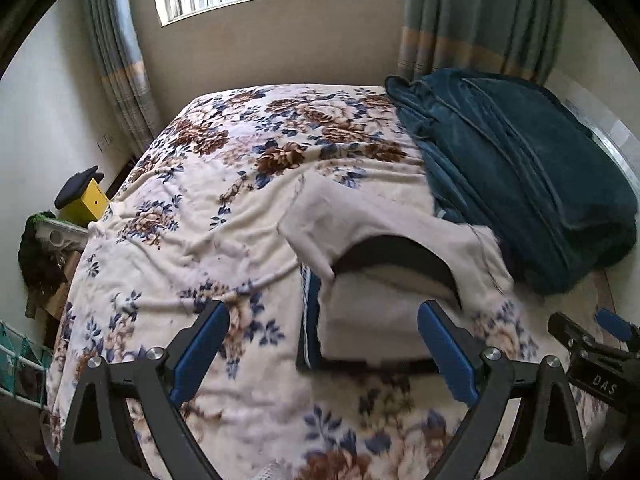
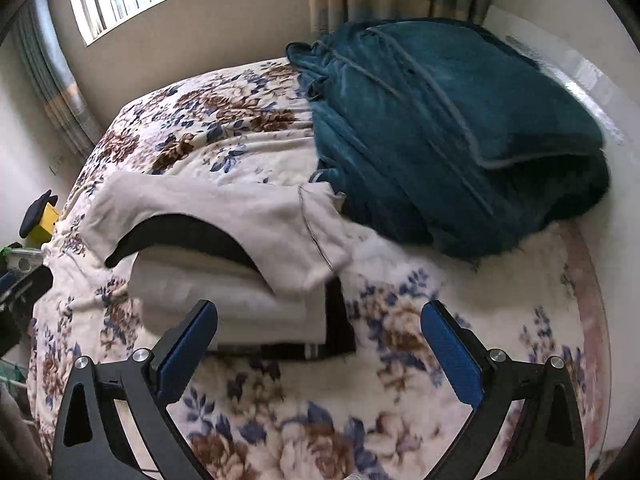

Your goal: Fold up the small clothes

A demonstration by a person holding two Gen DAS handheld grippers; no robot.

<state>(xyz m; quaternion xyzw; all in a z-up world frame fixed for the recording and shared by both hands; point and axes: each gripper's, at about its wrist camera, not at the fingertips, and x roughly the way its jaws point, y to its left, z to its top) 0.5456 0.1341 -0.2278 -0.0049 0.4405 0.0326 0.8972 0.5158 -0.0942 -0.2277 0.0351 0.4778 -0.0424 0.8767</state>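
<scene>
A small cream garment (image 1: pixel 372 216) with a dark neckline lies on the floral bedspread (image 1: pixel 192 208), draped over a stack of folded clothes (image 1: pixel 368 316). It also shows in the right wrist view (image 2: pixel 224 208), over the same stack (image 2: pixel 240 304). My left gripper (image 1: pixel 324 350) is open and empty, just in front of the stack. My right gripper (image 2: pixel 320 344) is open and empty, hovering near the stack's right front corner. The right gripper also shows at the lower right edge of the left wrist view (image 1: pixel 592 352).
A bulky teal blanket (image 1: pixel 516 172) is piled on the right side of the bed, also in the right wrist view (image 2: pixel 452 128). A yellow box (image 1: pixel 86 202) and clutter stand left of the bed. Wall, window and curtains lie behind.
</scene>
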